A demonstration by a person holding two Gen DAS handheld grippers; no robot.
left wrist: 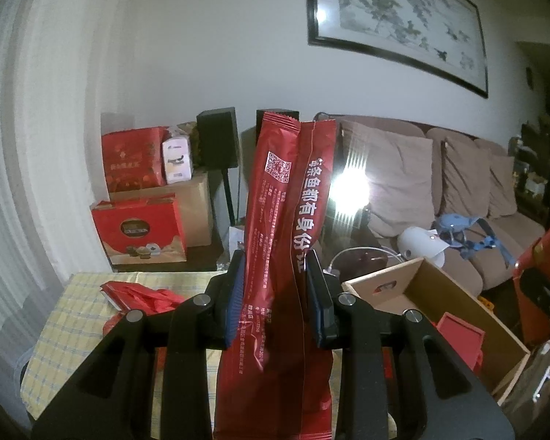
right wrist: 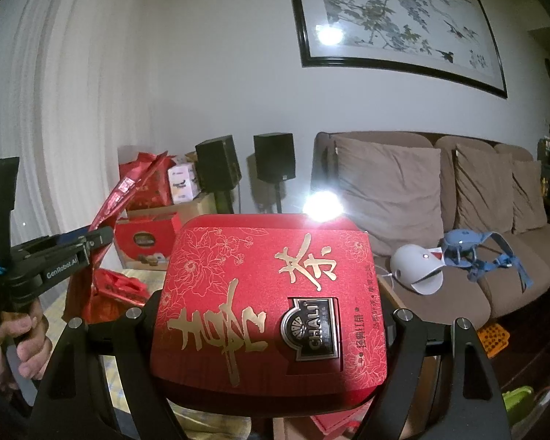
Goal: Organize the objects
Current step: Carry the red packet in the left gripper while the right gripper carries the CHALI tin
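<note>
The red foil packet (left wrist: 286,242) stands upright in your left gripper (left wrist: 279,293), whose blue pads (left wrist: 237,293) are clamped on its lower half, raised over the checked tablecloth (left wrist: 66,315). Just right of it sits the open cardboard box (left wrist: 421,286), red cartons visible inside. Your right gripper (right wrist: 271,315) is spread wide with the red tea tin (right wrist: 267,311) gripped between its fingers, lid facing up. Behind lie a brown sofa (right wrist: 440,198) and stacked red gift boxes (left wrist: 139,231).
</note>
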